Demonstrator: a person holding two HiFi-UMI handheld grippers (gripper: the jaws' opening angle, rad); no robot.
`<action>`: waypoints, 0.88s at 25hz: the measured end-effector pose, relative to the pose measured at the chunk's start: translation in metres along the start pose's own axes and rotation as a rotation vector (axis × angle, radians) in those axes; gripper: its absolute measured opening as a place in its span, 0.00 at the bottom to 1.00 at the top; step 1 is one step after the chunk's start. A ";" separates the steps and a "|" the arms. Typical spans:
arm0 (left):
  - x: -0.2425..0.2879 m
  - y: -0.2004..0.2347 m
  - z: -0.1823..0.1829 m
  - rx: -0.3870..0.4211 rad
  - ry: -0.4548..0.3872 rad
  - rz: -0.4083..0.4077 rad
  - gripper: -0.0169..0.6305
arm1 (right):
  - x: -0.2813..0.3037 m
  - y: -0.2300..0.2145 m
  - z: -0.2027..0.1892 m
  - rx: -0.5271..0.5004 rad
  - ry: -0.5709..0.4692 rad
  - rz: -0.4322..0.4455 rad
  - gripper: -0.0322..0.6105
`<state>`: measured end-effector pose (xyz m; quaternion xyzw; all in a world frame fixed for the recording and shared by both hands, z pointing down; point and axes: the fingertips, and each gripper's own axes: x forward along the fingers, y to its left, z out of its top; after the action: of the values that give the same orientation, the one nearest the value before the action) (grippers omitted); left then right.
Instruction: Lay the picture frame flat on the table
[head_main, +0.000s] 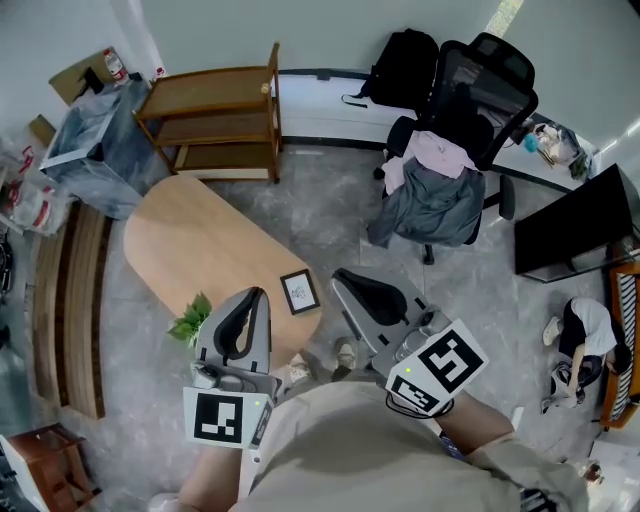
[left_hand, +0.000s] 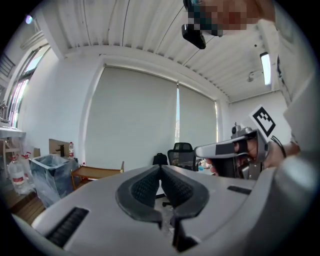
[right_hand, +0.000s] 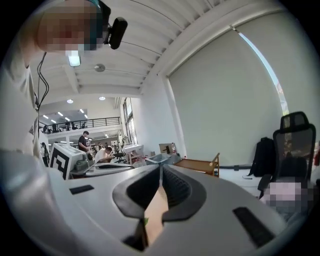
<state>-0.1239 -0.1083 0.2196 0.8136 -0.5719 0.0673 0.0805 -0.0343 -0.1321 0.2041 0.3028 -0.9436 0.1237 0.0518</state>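
In the head view a small black picture frame lies face up on the oval wooden table, near its closest end. A small green plant stands at the table's near edge, left of the frame. My left gripper hovers shut and empty just left of the frame. My right gripper is shut and empty just right of it, past the table's edge. Both gripper views look out level into the room, over shut jaws. The left gripper view shows the right gripper's body; the right gripper view does not show the frame.
A wooden shelf unit and a bin lined with plastic stand beyond the table. An office chair draped with clothes is at the right, a black monitor further right. A wooden bench runs along the left.
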 end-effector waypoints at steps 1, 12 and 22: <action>-0.002 -0.001 0.005 0.009 -0.011 0.006 0.05 | -0.003 0.001 0.008 -0.032 -0.011 -0.007 0.06; -0.020 0.004 0.042 0.101 -0.083 0.067 0.05 | -0.020 0.011 0.050 -0.136 -0.084 0.003 0.06; -0.021 0.005 0.044 0.094 -0.100 0.036 0.05 | -0.013 0.019 0.049 -0.139 -0.062 0.024 0.06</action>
<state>-0.1345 -0.0997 0.1725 0.8082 -0.5862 0.0546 0.0123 -0.0355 -0.1227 0.1512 0.2906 -0.9547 0.0491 0.0419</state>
